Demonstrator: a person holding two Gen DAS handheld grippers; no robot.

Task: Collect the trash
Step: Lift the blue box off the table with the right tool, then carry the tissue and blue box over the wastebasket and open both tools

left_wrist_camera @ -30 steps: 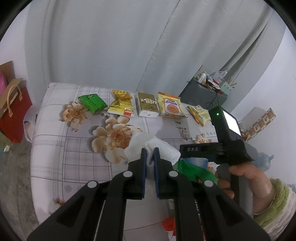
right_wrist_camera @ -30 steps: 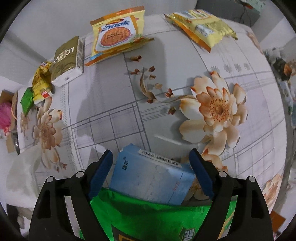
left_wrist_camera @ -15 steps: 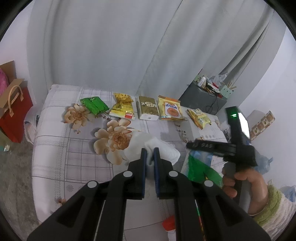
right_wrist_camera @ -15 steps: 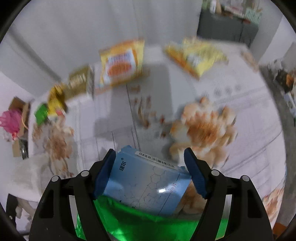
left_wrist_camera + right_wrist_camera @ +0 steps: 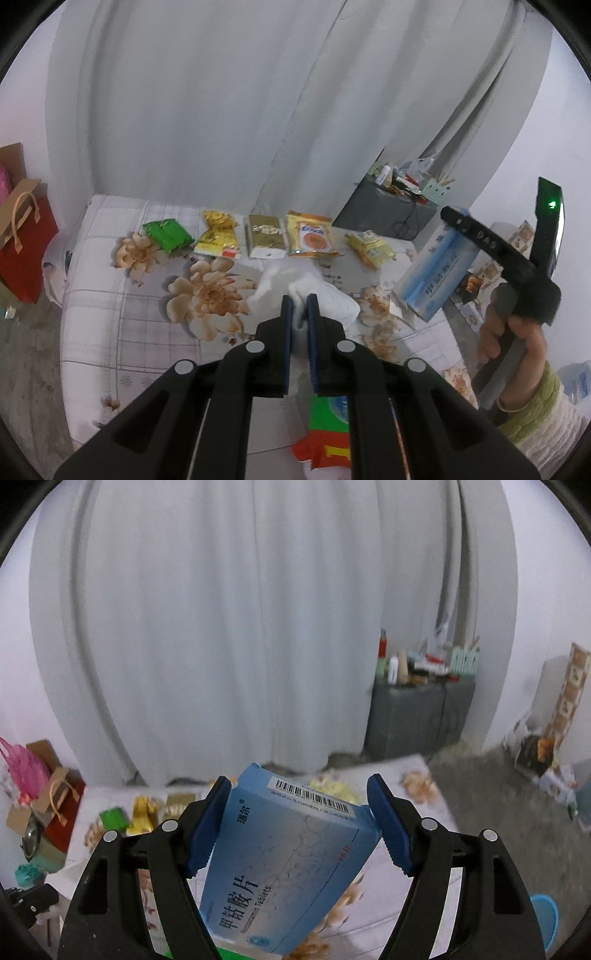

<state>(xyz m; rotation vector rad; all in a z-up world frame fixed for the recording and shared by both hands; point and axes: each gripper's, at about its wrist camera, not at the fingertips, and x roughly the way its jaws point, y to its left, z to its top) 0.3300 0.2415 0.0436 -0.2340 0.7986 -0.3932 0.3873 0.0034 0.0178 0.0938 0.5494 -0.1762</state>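
Observation:
My left gripper point(image 5: 300, 306) is shut on the rim of a white plastic bag point(image 5: 321, 291) held over the flowered bed sheet point(image 5: 122, 325). My right gripper point(image 5: 298, 805) is shut on a light blue tablet box point(image 5: 291, 864), lifted high and tilted; the box also shows in the left wrist view point(image 5: 436, 273) to the right of the bag. A row of wrappers lies at the bed's far edge: a green packet point(image 5: 168, 234), a yellow packet point(image 5: 218, 236), a gold packet point(image 5: 264, 236), an orange biscuit packet point(image 5: 312, 236) and a yellow packet point(image 5: 369, 247).
A red and green package point(image 5: 325, 432) lies below my left gripper. A red paper bag point(image 5: 22, 236) stands on the floor at the left. A grey cabinet point(image 5: 388, 214) with clutter stands behind the bed by the curtain. A blue bin point(image 5: 543, 923) sits low right.
My right gripper has lifted the blue box up off the bed and tilted upward toward the curtain. My left gripper keeps holding the white bag, raised slightly.

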